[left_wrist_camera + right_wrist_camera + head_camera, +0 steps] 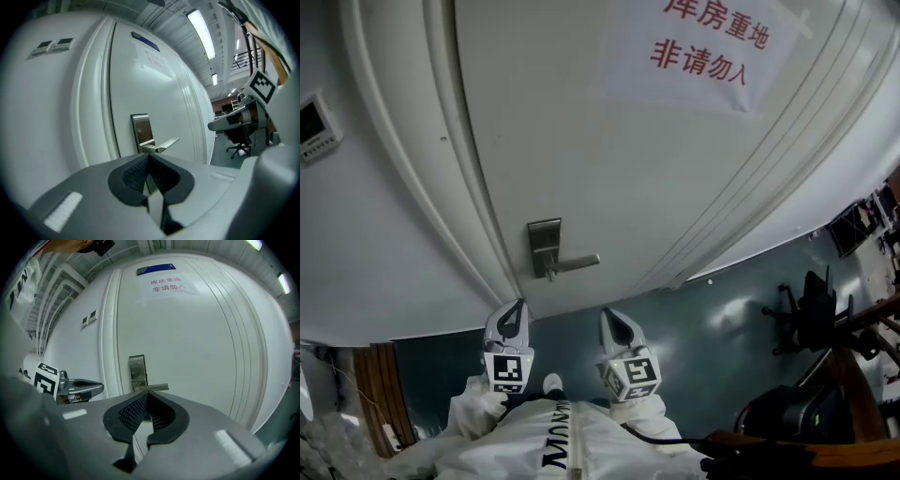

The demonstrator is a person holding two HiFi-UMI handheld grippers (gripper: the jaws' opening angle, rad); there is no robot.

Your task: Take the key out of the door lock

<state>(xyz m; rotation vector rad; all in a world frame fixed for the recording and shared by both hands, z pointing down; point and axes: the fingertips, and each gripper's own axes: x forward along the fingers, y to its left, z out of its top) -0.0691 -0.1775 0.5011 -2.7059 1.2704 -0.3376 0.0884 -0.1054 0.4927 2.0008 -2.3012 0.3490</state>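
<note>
Our left gripper [517,307] and right gripper [608,316], both closed and empty, face the lock plate [545,240] at the left edge of the door [609,169].

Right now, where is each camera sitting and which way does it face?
Head view: on the head, steeply down at the white door; left gripper, right gripper, sleeves show.
Left gripper view: on that gripper, along its shut fingers doorward; right gripper at right.
Right gripper view: likewise along its fingers; left gripper at left.
Shared: all three see the lever handle.

An office-type workplace (restricted-entry storeroom notice [698,47] on white door [581,141]), office chair [811,319] nearby
</note>
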